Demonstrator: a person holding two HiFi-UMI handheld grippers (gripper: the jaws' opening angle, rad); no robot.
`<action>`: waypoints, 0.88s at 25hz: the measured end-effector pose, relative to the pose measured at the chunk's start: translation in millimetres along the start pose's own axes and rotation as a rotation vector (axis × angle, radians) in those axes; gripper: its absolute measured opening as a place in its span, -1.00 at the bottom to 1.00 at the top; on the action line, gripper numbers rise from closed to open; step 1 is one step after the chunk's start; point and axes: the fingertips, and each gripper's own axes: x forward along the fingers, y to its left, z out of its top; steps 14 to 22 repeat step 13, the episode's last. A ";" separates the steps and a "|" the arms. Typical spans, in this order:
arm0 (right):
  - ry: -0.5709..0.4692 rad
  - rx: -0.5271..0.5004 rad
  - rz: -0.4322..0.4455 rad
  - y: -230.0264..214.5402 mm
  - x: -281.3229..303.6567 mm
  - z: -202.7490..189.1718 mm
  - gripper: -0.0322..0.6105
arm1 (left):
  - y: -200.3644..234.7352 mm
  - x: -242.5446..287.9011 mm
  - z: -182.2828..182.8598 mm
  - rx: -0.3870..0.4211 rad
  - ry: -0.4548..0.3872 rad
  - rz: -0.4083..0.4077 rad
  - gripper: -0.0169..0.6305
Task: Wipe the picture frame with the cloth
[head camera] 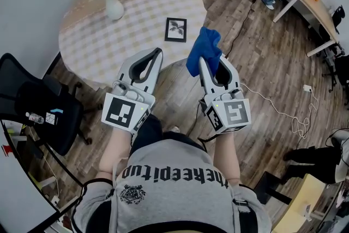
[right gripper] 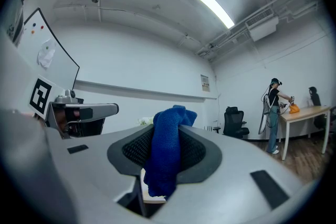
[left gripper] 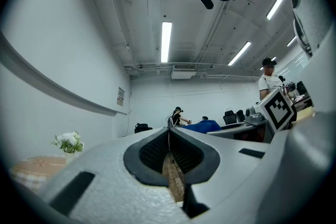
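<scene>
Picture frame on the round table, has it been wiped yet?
Not yet. Done: the right gripper holds the blue fabric cloth clamped. In hand: it hangs short of the round checked table. Left: the black rectangular picture frame lies there untouched; all wiping remains. The left gripper is shut, empty.

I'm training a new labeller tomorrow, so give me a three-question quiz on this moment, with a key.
1. True or false: the left tongs grip the picture frame.
2. Where is the blue cloth? A. In the left tongs. B. In the right tongs. C. In neither.
3. What stands on the round table besides the frame?

Key:
1. False. They are shut on nothing, and the frame lies on the table.
2. B.
3. A white vase of white flowers.
</scene>
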 end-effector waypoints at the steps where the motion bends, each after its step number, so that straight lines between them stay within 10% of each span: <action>1: -0.001 0.000 0.000 -0.8 0.2 0.2 -0.52 | -0.2 0.8 -0.2 0.001 0.001 0.000 -0.89; 22: -0.007 -0.005 0.011 -10.4 6.6 1.5 -0.52 | 1.0 10.7 -5.8 -0.031 0.023 0.012 -0.89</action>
